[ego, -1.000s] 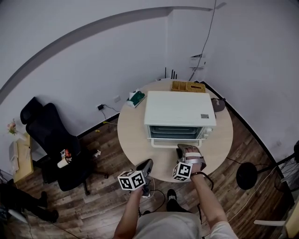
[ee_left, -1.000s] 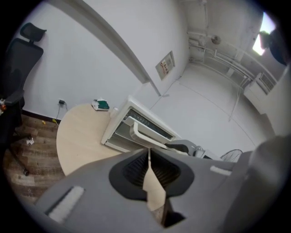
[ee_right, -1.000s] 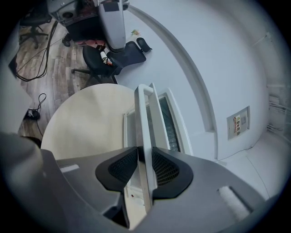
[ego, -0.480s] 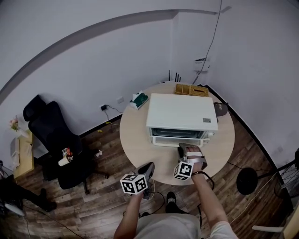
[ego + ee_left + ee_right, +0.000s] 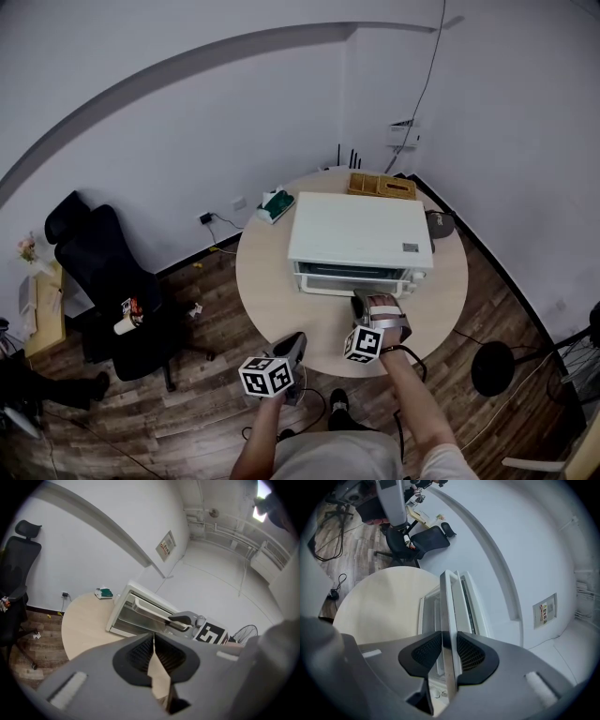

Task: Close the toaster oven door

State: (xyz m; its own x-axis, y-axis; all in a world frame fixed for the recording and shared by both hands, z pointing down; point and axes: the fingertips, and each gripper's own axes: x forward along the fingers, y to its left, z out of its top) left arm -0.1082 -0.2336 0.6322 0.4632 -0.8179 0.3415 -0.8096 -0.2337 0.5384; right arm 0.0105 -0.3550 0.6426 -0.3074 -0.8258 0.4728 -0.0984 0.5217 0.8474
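Note:
A white toaster oven (image 5: 354, 230) stands on the round wooden table (image 5: 272, 291). Its glass door (image 5: 133, 613) stands almost upright, with a narrow gap at the top in the right gripper view. My right gripper (image 5: 371, 304) is at the oven's front, shut on the door handle (image 5: 449, 620), and the bar runs between its pads. My left gripper (image 5: 292, 345) hangs by the table's near edge, left of the right one. Its jaws are shut with nothing in them.
Behind the oven lie a wooden tray (image 5: 382, 186), a green and white box (image 5: 274, 203) and a dark round thing (image 5: 439, 223). A black office chair (image 5: 103, 272) stands left of the table, a round stand base (image 5: 492, 367) to the right. Cables run over the floor.
The door has swung up toward the oven's front with my right gripper on its handle. The left gripper has stayed by the table edge.

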